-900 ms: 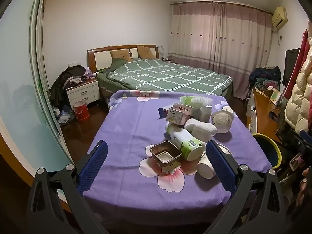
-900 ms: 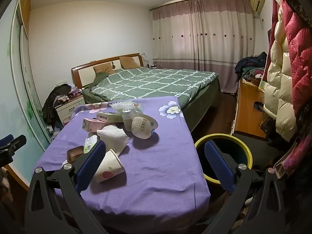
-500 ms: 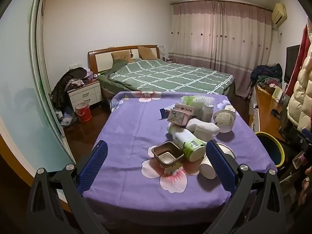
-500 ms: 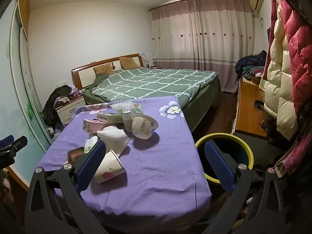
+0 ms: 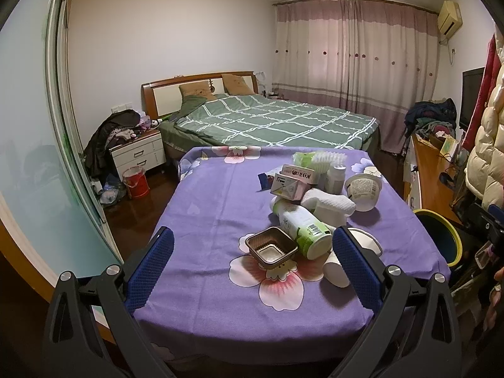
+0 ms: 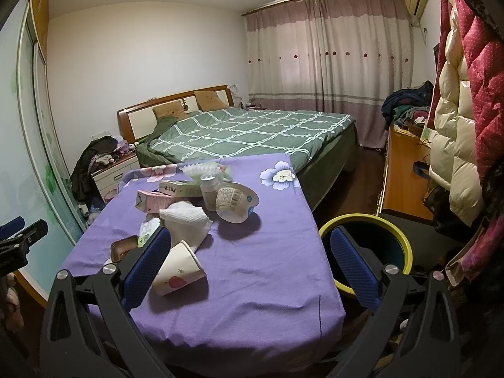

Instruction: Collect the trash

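A pile of trash lies on a table with a purple flowered cloth (image 5: pixel 214 208). In the left wrist view it holds a brown foil tray (image 5: pixel 271 249), a green and white bottle (image 5: pixel 300 226), a white tissue (image 5: pixel 330 203), a pink carton (image 5: pixel 291 186) and a white tub (image 5: pixel 362 190). A paper cup (image 6: pixel 178 269) lies on its side nearest my right gripper. A bin with a yellow rim (image 6: pixel 400 239) stands right of the table. My left gripper (image 5: pixel 252 261) and my right gripper (image 6: pixel 249 261) are open and empty, above the table's near edge.
A bed with a green checked cover (image 5: pixel 277 123) stands behind the table. A white nightstand (image 5: pixel 138 151) and a red bucket (image 5: pixel 136 182) are at the left. A wooden desk (image 6: pixel 406 170) and hanging coats (image 6: pixel 466 126) are at the right.
Both grippers have shifted slightly; the scene has drifted a little in the left view. Nothing on the table has moved.
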